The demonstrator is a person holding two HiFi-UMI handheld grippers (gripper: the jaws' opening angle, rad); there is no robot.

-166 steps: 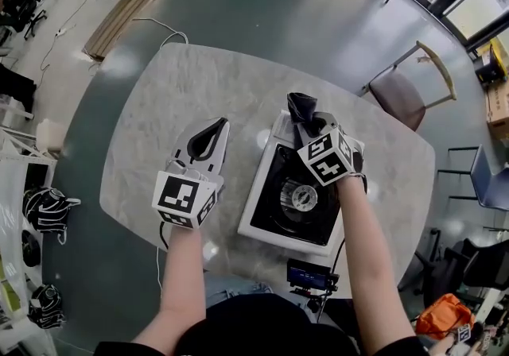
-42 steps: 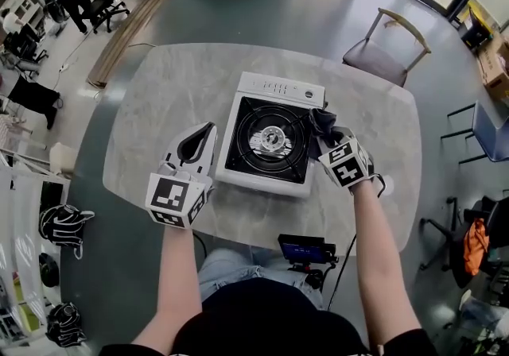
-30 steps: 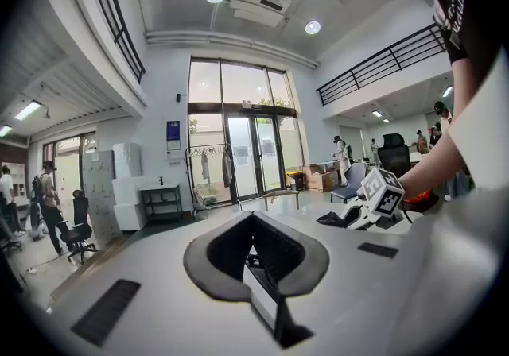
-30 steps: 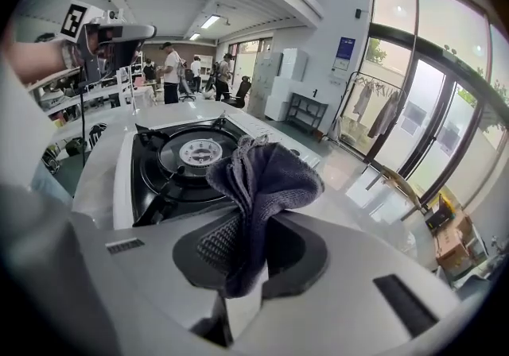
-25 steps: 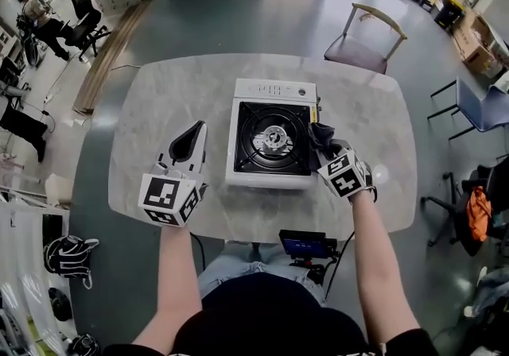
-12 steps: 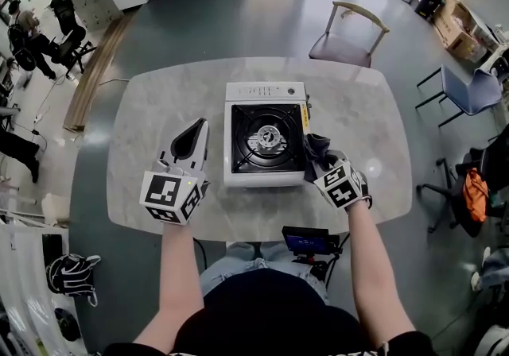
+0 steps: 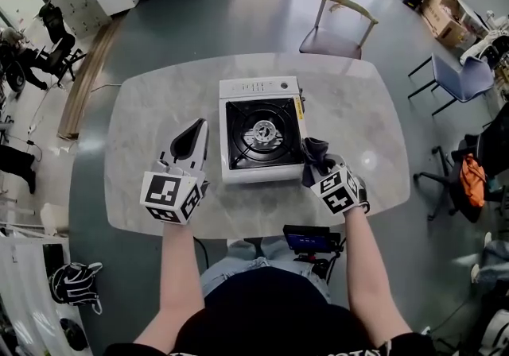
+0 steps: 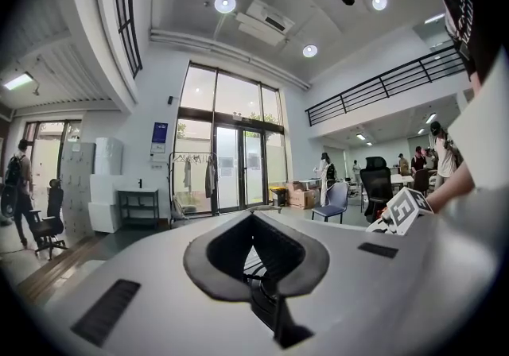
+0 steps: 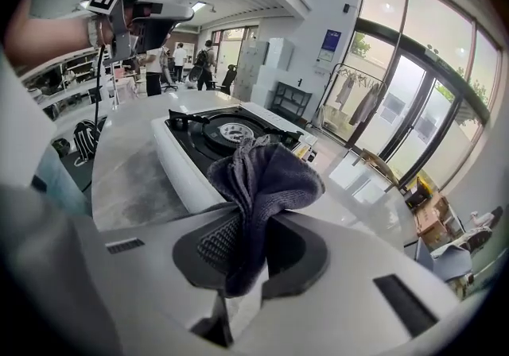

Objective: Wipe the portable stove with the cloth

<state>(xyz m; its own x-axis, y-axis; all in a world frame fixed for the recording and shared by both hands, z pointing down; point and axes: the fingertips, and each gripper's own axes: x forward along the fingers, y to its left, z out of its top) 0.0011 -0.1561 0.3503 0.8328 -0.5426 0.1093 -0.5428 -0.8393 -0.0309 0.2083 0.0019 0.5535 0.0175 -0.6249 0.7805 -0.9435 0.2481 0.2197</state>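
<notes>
The portable stove (image 7: 261, 130), white with a black burner top, sits mid-table. A dark grey cloth (image 7: 313, 149) is pinched in my right gripper (image 7: 312, 159), which is shut on it right beside the stove's front right corner. In the right gripper view the cloth (image 9: 262, 172) bunches up between the jaws, with the stove (image 9: 191, 157) just beyond to the left. My left gripper (image 7: 205, 121) rests left of the stove, shut with nothing in it. The left gripper view shows its tips (image 8: 253, 215) meeting.
The marble table (image 7: 143, 108) is rounded, with bare surface on both sides of the stove. A small screen device (image 7: 306, 239) is clamped at the near edge. A wooden chair (image 7: 338, 25) stands beyond the far edge and a blue chair (image 7: 457, 80) to the right.
My right gripper has carried the cloth from the stove's far edge along its right side to the front right corner. The left gripper has stayed put. The head camera has shifted.
</notes>
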